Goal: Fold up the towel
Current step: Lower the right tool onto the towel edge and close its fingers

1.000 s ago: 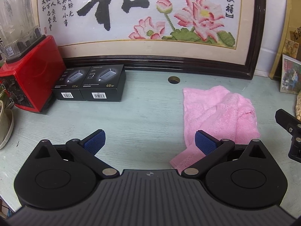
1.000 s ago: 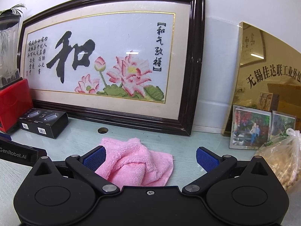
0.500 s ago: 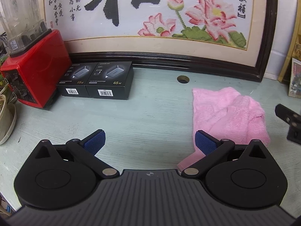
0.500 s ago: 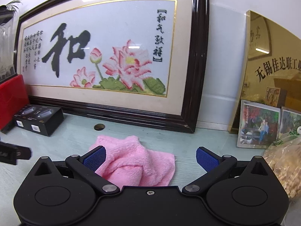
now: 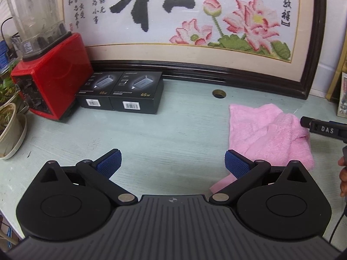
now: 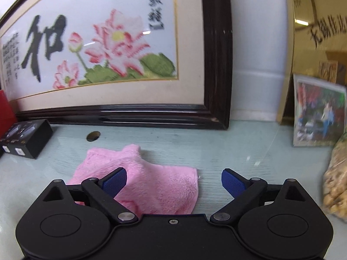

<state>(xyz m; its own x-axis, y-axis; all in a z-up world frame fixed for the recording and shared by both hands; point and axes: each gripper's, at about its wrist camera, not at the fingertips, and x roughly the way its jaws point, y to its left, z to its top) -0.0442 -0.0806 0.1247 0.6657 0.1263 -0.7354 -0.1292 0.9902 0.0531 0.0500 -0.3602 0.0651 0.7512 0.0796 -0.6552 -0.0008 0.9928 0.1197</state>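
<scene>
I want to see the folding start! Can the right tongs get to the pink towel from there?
Probably yes. The right tongs are open just above the pink towel, which lies rumpled on the table with nothing in between.

I see a pink towel [image 5: 269,136] at about three o'clock on the pale green table [image 5: 173,130]. My left gripper [image 5: 172,162] is black with blue dotted pads [image 5: 108,162], and my right gripper [image 6: 173,181] looks the same. At ten o'clock I see a red blender base [image 5: 52,75] with a clear jar on top. Next to it are two black boxes [image 5: 121,91] with white labels. At twelve o'clock, the picture [image 5: 195,21] has pink flowers, green leaves, black letters and a dark frame.
</scene>
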